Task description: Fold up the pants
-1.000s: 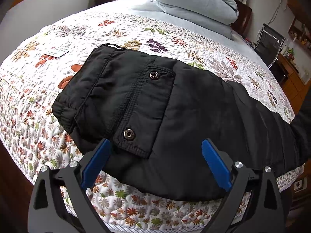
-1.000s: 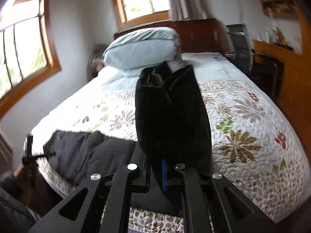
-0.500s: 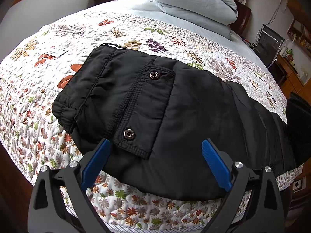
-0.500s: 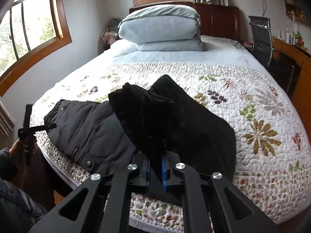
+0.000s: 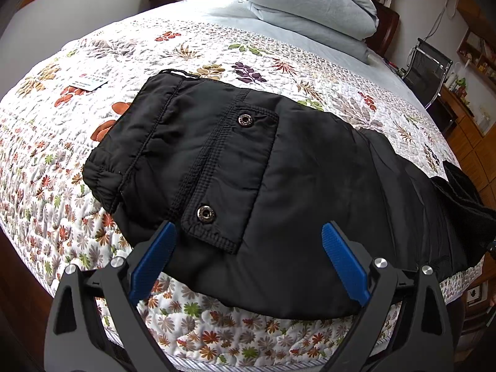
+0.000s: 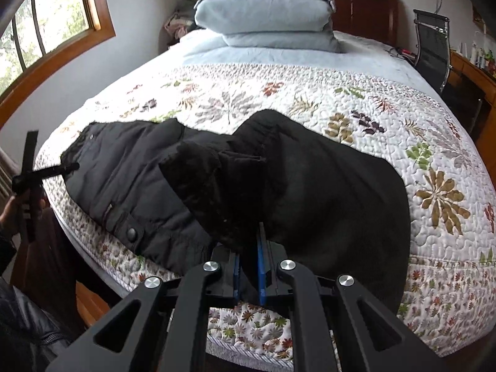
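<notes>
Black padded pants (image 5: 279, 186) lie across the near edge of the floral quilt (image 5: 155, 40). The waistband is at the left, and a snap-buttoned pocket flap (image 5: 229, 167) faces up. My left gripper (image 5: 248, 266) hovers open just above the pants' near edge, holding nothing. My right gripper (image 6: 249, 266) is shut on the leg cuffs (image 6: 223, 192), which are lifted and doubled back over the pants' upper part (image 6: 130, 186). In the right wrist view the left gripper (image 6: 43, 172) shows at the far left, held by a hand.
Stacked light-blue pillows (image 6: 266, 15) lie at the head of the bed in front of a wooden headboard (image 6: 365, 9). A small card (image 5: 88, 82) rests on the quilt at left. An office chair (image 6: 432, 43) and a wooden desk (image 6: 474, 80) stand at right. A window (image 6: 46, 21) fills the left wall.
My right gripper has come down and toward the waistband with the leg cuffs in it, laying the legs over the pants' upper part. The left gripper has stayed where it was, open.
</notes>
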The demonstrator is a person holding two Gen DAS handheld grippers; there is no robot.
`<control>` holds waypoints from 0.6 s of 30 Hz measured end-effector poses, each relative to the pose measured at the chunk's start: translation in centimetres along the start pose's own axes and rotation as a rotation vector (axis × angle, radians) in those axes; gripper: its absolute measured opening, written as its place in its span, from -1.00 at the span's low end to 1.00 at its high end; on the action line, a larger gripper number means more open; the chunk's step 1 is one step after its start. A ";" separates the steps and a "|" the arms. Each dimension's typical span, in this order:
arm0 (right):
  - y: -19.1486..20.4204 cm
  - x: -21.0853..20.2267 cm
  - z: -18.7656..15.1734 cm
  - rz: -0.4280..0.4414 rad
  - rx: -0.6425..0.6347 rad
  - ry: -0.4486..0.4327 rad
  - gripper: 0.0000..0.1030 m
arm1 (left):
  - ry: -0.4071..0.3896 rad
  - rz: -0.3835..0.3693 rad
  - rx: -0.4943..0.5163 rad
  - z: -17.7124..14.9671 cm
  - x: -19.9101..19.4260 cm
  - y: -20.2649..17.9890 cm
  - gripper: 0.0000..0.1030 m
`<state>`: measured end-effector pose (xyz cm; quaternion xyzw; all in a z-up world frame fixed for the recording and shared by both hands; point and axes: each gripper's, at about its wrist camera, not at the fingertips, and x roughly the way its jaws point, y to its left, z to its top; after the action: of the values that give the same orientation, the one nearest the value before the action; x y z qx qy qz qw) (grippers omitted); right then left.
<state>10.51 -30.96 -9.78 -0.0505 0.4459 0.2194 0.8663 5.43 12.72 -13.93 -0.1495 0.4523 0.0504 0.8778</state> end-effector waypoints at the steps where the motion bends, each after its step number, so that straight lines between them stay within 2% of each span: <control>1: 0.0 0.3 -0.2 0.000 -0.001 0.008 -0.82 | 0.000 0.001 0.001 0.0 0.0 0.0 0.85; 7: 0.4 2.1 -1.5 -0.002 -0.023 0.067 -0.74 | 0.001 0.001 0.002 -0.1 0.0 -0.1 0.85; 8: 0.5 2.4 -1.6 0.007 -0.024 0.080 -0.59 | 0.000 0.001 0.001 -0.1 0.0 -0.1 0.85; 9: 0.6 2.7 -1.9 0.015 -0.029 0.093 -0.53 | 0.000 0.001 0.001 0.0 0.0 -0.2 0.85; 13: 1.2 3.1 -2.8 0.056 -0.042 0.113 0.20 | 0.001 0.002 0.003 0.0 0.0 -0.2 0.87; 14: 1.3 2.7 -2.8 0.073 -0.035 0.104 0.27 | 0.002 0.003 0.005 0.0 0.1 -0.3 0.87; 18: 1.5 0.5 -2.1 0.097 -0.004 0.029 0.30 | 0.003 0.001 0.007 0.0 0.1 -0.3 0.88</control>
<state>8.52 -30.05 -11.28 -0.0338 0.4597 0.2615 0.8480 5.54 12.44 -14.00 -0.1463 0.4538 0.0493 0.8776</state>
